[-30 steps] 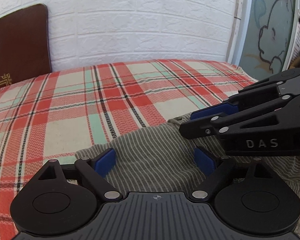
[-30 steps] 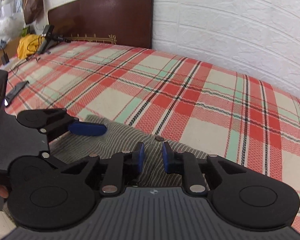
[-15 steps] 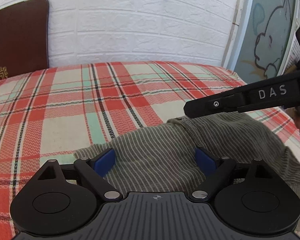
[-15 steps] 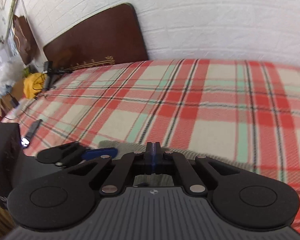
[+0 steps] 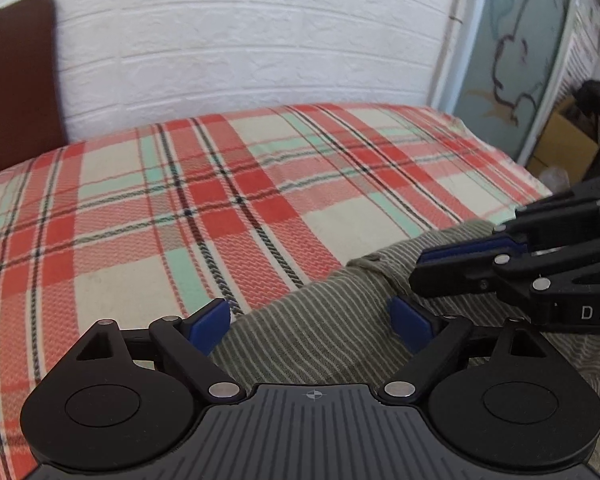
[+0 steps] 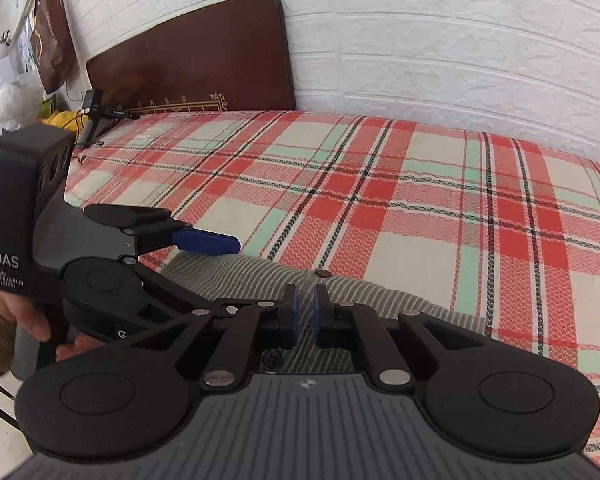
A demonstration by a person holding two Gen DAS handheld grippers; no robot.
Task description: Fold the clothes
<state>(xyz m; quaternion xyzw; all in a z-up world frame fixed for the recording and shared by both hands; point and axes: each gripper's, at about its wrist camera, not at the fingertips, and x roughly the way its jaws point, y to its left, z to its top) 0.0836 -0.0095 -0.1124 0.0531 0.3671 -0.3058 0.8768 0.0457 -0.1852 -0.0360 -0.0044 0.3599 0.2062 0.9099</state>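
Note:
A grey-green striped garment lies on the near edge of the bed. My left gripper hangs open just over it, its blue pads wide apart with cloth below and nothing gripped. The right wrist view shows the left gripper from the side, above the garment. My right gripper has a narrow gap between its pads and its jaws are opening, with striped cloth beneath them. In the left wrist view the right gripper has its tips against a bunched ridge of the cloth.
A red, cream and mint plaid blanket covers the bed. A brown headboard and a white brick wall stand behind it. A black device on a stand sits at the far left. A glass door and a cardboard box stand to the right. A hand holds the left gripper.
The right gripper's jaws shut completely, then parted a little. Seen from the left wrist, the right gripper rose, then dropped back onto the cloth. The left gripper shifted sideways, staying open.

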